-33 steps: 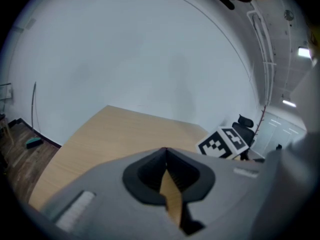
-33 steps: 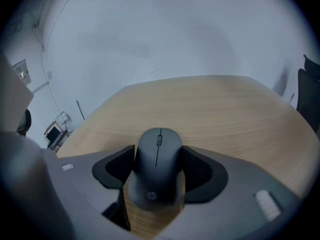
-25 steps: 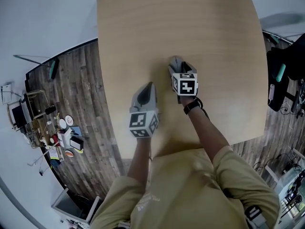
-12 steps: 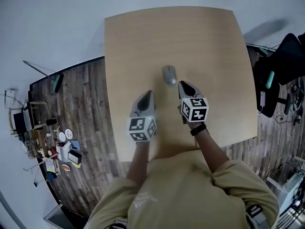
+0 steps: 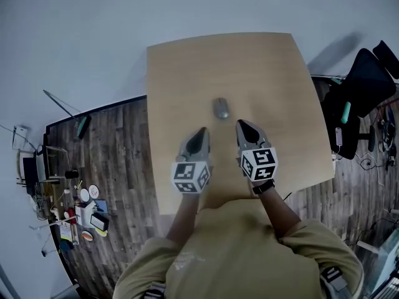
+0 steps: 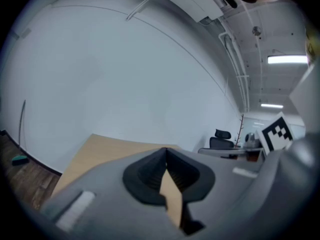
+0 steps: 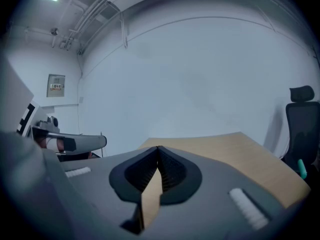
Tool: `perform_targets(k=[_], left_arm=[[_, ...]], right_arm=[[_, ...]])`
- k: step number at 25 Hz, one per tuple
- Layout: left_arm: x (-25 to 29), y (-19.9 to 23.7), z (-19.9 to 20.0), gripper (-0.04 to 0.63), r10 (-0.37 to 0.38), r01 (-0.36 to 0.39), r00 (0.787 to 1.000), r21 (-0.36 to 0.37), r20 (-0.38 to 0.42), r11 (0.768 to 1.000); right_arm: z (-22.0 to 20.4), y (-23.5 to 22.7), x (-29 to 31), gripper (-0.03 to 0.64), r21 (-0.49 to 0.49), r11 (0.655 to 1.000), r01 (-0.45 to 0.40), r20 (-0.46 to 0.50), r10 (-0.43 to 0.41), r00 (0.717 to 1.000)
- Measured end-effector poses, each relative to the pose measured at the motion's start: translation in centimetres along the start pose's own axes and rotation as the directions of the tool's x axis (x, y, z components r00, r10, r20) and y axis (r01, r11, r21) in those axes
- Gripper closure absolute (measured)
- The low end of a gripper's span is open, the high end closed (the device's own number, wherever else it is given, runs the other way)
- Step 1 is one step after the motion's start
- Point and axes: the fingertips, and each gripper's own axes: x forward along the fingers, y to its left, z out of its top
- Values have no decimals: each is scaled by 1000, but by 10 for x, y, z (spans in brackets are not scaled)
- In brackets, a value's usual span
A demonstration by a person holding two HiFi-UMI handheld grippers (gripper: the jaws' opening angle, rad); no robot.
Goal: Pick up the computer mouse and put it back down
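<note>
Computer mouse (image 5: pixel 221 108) lies on its own near the middle of the wooden table (image 5: pixel 280 67), flat on the top and touched by nothing, so the put-down looks done. What has just changed is the right gripper (image 5: pixel 240 124): a second ago it was down at the mouse with its jaws spread round it, and half a second ago it had already let go and drawn back. Now its jaws are pressed together on nothing; its own view shows the two dark pads meeting at the tips, with only bare tabletop seen through the slot below them. The left gripper (image 5: pixel 201 131) is likewise closed and empty, its pads meeting at the tips in its own view. Compared with the earlier frames, both grippers have lifted off the table and pulled in toward the person's body, side by side, pointing out over the table rather than down at it. The mouse sits ahead of them and between their lines, well apart from both. I judge that the task is finished, with nothing left to place.
</note>
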Motion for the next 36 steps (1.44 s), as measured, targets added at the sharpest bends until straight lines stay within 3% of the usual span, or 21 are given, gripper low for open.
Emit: perform_targets(k=[10, 16, 21, 29, 36], left_arm=[[-55, -42, 30, 594, -24, 12, 992, 94, 122, 996], [-75, -63, 23, 594, -6, -11, 991, 127, 132, 992], [-84, -82, 26, 594, 28, -56, 983, 150, 184, 987], [-94, -114, -2, 594, 113, -132, 982, 115, 154, 985], [-88, -181, -30, 594, 100, -115, 988, 139, 115, 984]], right_arm=[[36, 25, -90, 612, -107, 992, 70, 159, -52, 986], [28, 33, -120, 612, -137, 988, 72, 173, -47, 984], [30, 23, -135, 612, -146, 988, 42, 197, -13, 980], [15, 0, -179, 612, -135, 991, 7, 164, 15, 986], [-1, -44, -217, 612, -128, 992, -3, 138, 21, 990]])
